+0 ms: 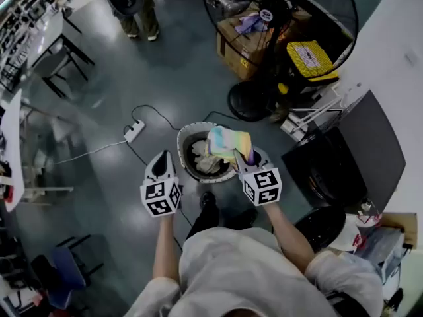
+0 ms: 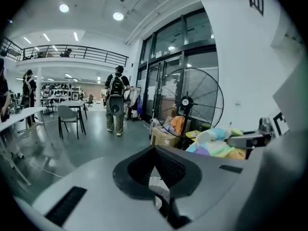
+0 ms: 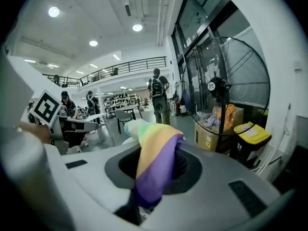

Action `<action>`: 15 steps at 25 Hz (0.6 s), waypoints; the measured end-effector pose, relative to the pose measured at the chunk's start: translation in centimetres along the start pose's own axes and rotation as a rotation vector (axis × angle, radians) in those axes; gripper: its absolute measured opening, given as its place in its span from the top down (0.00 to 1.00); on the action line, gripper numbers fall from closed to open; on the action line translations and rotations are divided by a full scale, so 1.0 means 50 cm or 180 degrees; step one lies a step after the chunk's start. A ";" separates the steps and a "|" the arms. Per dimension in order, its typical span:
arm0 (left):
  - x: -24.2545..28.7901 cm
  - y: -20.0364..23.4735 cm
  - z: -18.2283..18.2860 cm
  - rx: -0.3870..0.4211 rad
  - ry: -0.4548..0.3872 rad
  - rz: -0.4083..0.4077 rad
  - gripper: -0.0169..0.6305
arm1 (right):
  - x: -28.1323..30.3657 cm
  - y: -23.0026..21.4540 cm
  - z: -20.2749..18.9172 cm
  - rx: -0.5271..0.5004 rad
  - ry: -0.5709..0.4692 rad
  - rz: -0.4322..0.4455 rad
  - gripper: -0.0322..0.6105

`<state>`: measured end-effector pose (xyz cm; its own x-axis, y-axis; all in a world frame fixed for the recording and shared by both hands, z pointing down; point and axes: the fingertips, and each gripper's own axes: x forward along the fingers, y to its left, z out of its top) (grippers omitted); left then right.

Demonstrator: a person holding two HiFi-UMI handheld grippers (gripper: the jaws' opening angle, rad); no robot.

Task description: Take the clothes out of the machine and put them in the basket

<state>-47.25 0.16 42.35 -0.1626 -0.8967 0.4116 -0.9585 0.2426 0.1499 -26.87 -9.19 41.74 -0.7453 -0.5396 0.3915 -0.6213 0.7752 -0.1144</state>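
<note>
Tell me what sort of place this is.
Probably a large open workshop or lab hall: a black-railed mezzanine balcony overlooks a white table and grey chair, and a big black pedestal fan stands by tall glass doors.

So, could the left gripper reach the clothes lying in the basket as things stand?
Probably yes: the left gripper is beside the open basket, nothing between it and the clothes; the rainbow cloth in the right gripper hangs over its other side.

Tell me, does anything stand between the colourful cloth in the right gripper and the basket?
Nothing visible does. The cloth, held by the right gripper, hangs right above the open basket, which holds only other clothes.
</note>
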 end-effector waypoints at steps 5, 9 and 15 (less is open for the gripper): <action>0.056 0.079 -0.030 -0.0062 0.0164 0.0007 0.95 | 0.131 0.054 -0.068 0.0012 0.0291 0.0119 0.82; 0.102 0.111 -0.073 -0.0113 0.0294 -0.0035 0.95 | 0.218 0.073 -0.159 0.0023 0.0585 0.0179 0.82; 0.183 0.144 -0.162 -0.0184 0.0471 -0.0098 0.95 | 0.338 0.058 -0.323 0.0082 0.0967 0.0149 0.82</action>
<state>-53.76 -3.28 54.46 -0.0929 -0.8408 0.5333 -0.9467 0.2405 0.2143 -37.36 -10.75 62.76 -0.6693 -0.3776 0.6398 -0.5967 0.7863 -0.1602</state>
